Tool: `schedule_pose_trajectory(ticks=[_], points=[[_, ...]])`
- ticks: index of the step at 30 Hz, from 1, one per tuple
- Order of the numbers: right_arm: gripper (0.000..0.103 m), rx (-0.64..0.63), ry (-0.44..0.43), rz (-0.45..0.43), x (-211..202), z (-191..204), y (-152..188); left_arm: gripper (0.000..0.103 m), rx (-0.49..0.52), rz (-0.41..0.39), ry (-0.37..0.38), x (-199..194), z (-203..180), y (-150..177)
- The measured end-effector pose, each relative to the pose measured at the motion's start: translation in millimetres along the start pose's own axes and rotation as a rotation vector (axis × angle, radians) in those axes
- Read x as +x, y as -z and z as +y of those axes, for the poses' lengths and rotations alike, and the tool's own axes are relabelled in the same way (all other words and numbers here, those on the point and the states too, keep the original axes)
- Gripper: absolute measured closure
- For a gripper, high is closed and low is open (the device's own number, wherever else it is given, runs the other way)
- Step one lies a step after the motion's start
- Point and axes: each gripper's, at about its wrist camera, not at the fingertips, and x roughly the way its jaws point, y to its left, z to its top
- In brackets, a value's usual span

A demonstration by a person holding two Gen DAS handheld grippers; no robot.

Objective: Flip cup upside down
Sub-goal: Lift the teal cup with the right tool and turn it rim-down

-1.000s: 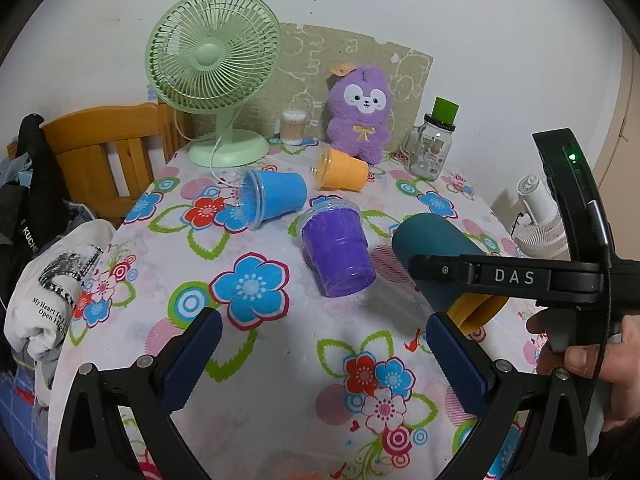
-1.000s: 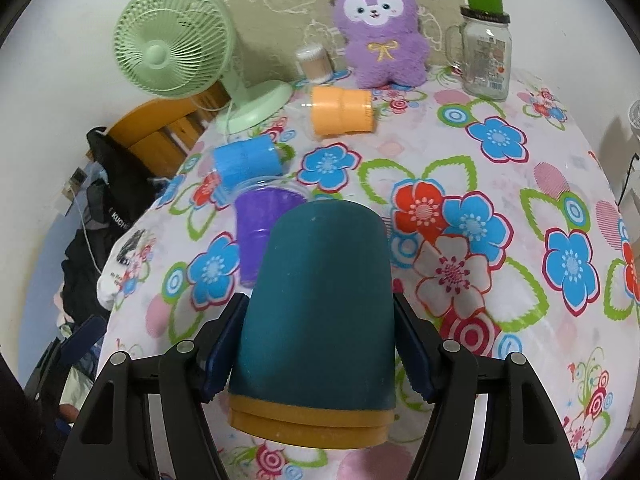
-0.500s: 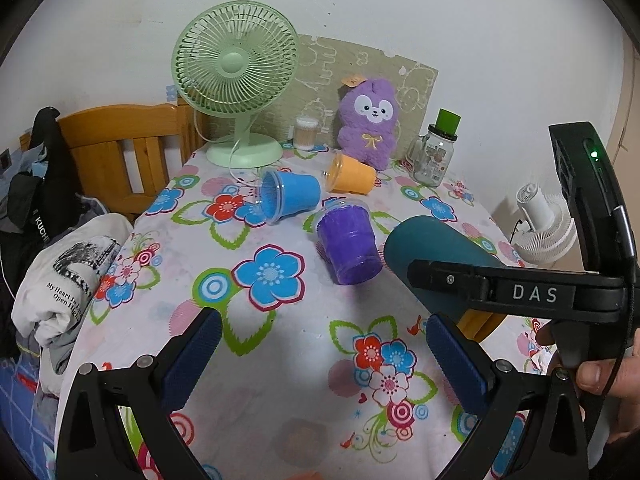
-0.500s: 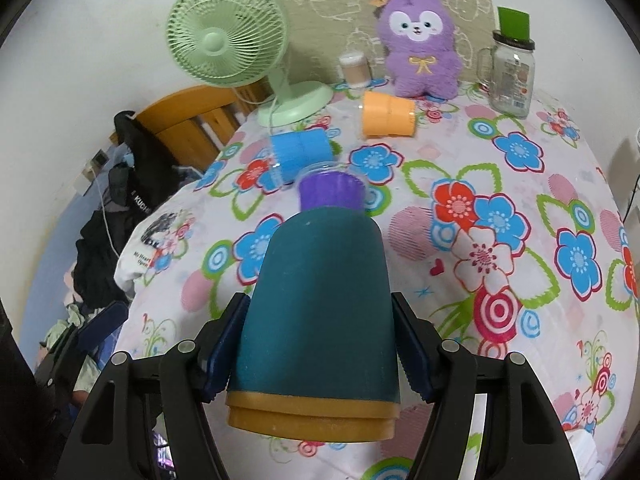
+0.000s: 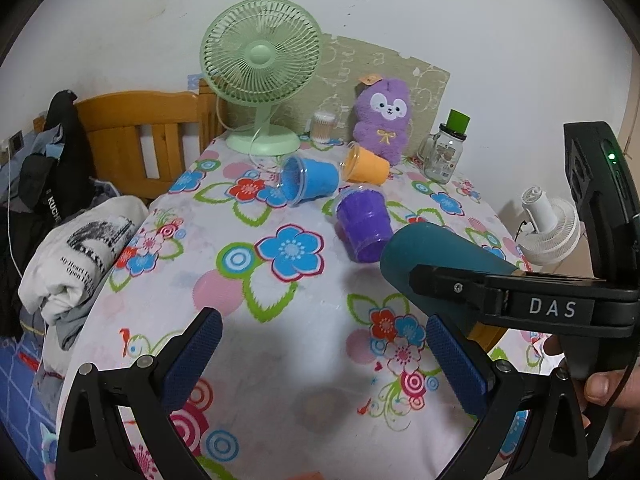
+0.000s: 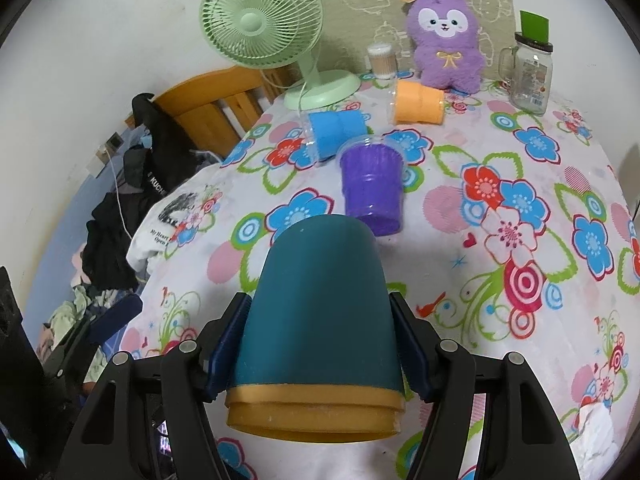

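L gripper [image 5: 320, 354] hangs over the floral tablecloth [image 5: 248, 304] w/ jaws wide apart & nothing btwn them, while R gripper [image 6: 320, 346] clamps the teal cup [image 6: 320, 300] mid-body, held above the table, base pointing fwd, just short of purple cup [image 6: 372, 188].

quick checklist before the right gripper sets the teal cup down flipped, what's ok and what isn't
1. Grip: right hand-held gripper shut on the teal cup, pads on both sides: ok.
2. Orientation: closed base points away from the camera, yellow rim toward it; whether rim faces the table: cannot tell.
3. Landing spot: bare floral tablecloth right of the cup: ok.
4. Purple cup lies just beyond the teal cup: not ok if moving forward.
5. Left hand-held gripper open, holding nothing, apart from the cup: ok.
6. Blue cup and orange cup lie farther back: ok.
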Motion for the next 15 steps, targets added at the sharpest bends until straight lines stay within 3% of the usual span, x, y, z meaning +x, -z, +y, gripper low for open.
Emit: schedule_pose_trajectory(ticks=[15], points=[[0.035,-0.011,-0.033,0.065,28,14,19,0.000,-0.060,0.050,-0.040,-4,28,30]])
